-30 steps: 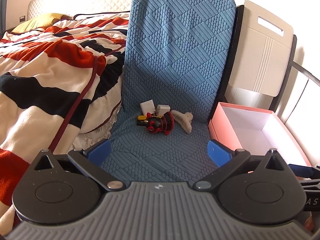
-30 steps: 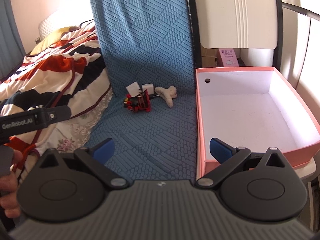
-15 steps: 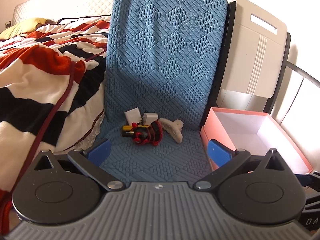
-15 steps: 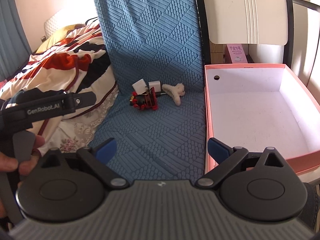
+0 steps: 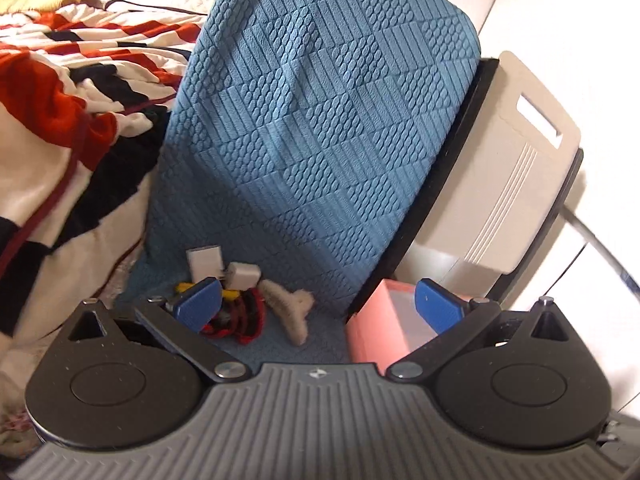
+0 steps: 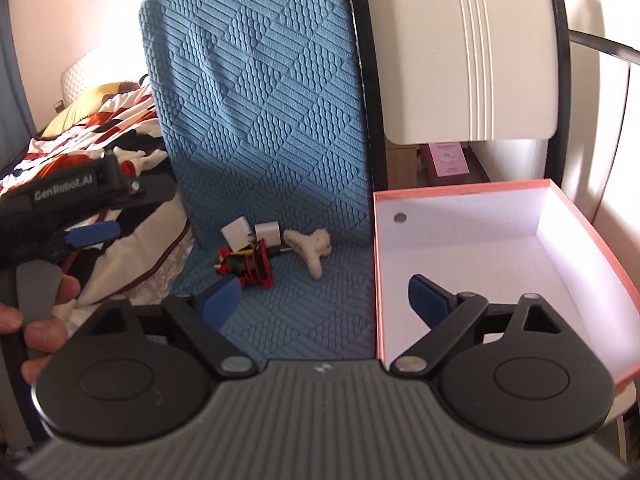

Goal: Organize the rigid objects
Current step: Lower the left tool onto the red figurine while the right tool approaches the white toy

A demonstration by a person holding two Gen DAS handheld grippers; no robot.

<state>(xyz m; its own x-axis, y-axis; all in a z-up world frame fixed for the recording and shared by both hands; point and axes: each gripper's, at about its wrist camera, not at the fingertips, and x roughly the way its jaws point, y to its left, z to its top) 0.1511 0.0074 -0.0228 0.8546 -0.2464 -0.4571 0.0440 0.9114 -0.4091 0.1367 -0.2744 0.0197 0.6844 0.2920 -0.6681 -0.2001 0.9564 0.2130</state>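
A small pile lies at the back of the blue chair seat (image 6: 288, 312): two white chargers (image 6: 237, 235) (image 6: 269, 233), a red and black toy (image 6: 256, 266), and a cream fuzzy hair claw (image 6: 310, 246). The same pile shows in the left wrist view: chargers (image 5: 206, 262), toy (image 5: 244, 316), claw (image 5: 290, 312). A pink open box (image 6: 480, 248) stands right of the seat, empty. My left gripper (image 5: 318, 306) is open, close to the pile. My right gripper (image 6: 326, 300) is open, nearer the seat's front, over the box edge.
A bed with a red, black and white striped blanket (image 5: 60, 120) lies to the left. A beige chair back (image 6: 468, 60) stands behind the box. The left gripper's body and the hand holding it show in the right wrist view (image 6: 60, 200).
Both grippers have moved forward toward the pile. The left gripper came closest and tilted; its left finger now overlaps the toy in view. Both stay open.
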